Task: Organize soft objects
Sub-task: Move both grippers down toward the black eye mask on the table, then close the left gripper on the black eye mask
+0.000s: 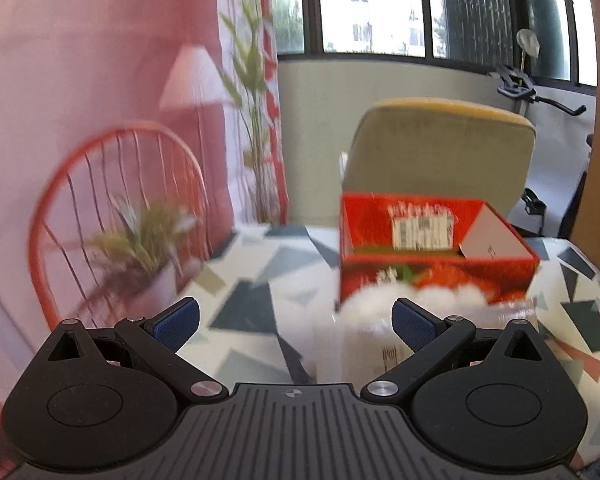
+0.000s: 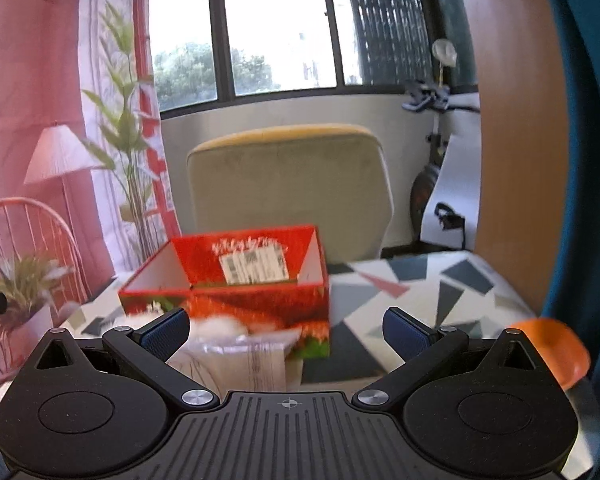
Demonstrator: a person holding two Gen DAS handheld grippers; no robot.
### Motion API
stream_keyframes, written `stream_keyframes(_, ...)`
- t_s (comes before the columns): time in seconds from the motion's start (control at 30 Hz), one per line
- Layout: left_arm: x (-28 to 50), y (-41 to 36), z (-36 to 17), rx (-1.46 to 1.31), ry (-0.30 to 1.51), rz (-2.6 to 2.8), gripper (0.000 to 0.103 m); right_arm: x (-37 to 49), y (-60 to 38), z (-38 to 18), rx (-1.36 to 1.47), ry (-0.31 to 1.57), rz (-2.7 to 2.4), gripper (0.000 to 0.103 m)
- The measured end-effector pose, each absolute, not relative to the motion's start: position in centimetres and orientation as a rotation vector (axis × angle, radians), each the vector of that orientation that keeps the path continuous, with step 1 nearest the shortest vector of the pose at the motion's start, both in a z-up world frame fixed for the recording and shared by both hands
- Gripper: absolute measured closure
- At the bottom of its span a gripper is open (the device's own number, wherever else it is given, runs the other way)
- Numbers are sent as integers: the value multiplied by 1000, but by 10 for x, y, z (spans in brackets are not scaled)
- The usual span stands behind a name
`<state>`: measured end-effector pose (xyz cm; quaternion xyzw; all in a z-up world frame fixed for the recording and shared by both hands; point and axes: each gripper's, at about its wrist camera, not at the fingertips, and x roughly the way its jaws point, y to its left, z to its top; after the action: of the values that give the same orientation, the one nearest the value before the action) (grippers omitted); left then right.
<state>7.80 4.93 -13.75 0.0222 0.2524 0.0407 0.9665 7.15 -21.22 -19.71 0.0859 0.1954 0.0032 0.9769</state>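
Note:
A red open-topped cardboard box (image 1: 436,264) (image 2: 236,292) printed with strawberries stands on the table with a patterned cloth (image 1: 260,304) (image 2: 420,292). In front of the box lies a clear plastic bag of white cotton balls (image 1: 384,320) (image 2: 236,344), blurred in both views. My left gripper (image 1: 296,322) is open above the table, and the bag sits near its right finger. My right gripper (image 2: 286,332) is open too, with the bag by its left finger. Neither gripper holds anything.
A small potted plant (image 1: 144,248) (image 2: 24,284) stands at the table's left, with a red wire chair (image 1: 112,208) behind it. A beige chair (image 1: 440,152) (image 2: 292,188) is behind the box. An orange object (image 2: 548,352) sits at the right edge.

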Motion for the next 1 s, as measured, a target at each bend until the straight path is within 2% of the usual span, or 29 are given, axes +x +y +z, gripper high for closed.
stream_keyframes(0.23,83,59,-179,-7,600,25,0,75,-202,-236,51,411,24,0)
stream_keyframes(0.37,86,64,-198,-54,665,-16,2,80,-198,-258,32,500,50,2)
stream_keyframes(0.7,94,53,-222,-52,780,-97,12,92,-192,-292,11,658,111,7)
stream_keyframes(0.87,99,47,-233,-62,836,-140,26,100,-192,-305,28,704,137,8)
stream_keyframes(1.0,102,42,-242,-75,876,-192,27,106,-197,-313,57,716,125,8)
